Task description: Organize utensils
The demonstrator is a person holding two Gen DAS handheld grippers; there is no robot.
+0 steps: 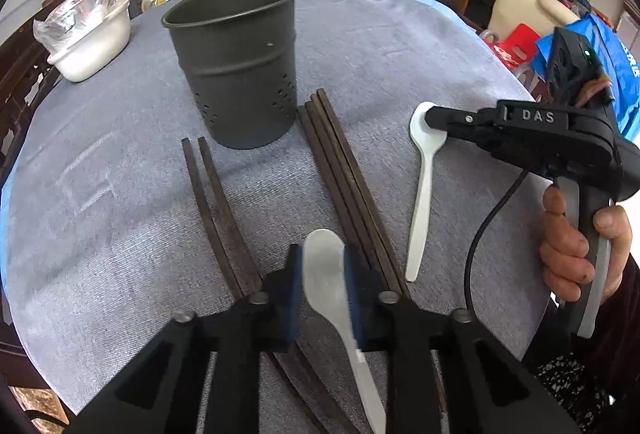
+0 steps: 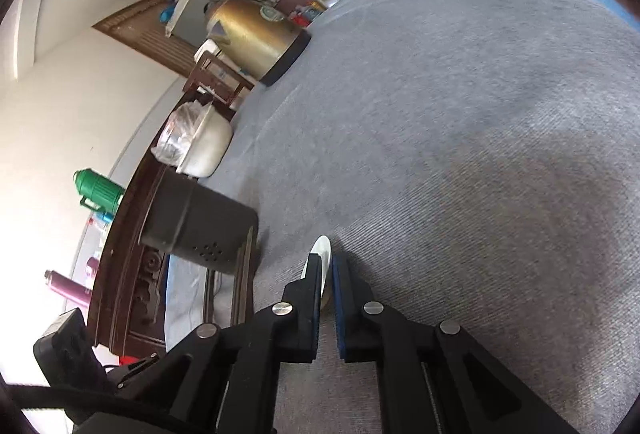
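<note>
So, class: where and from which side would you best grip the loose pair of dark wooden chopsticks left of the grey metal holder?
Grip the dark wooden chopstick pair mid-shaft, from above, jaws across both sticks: they lie flat and close together on the grey tablecloth.

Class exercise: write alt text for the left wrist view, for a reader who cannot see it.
The left gripper pinches a white spoon above a grey tablecloth. Ahead stands an empty grey metal utensil holder, with dark chopsticks lying beside it. On the right, the right gripper closes on the bowl of a second white spoon lying on the cloth.
</note>
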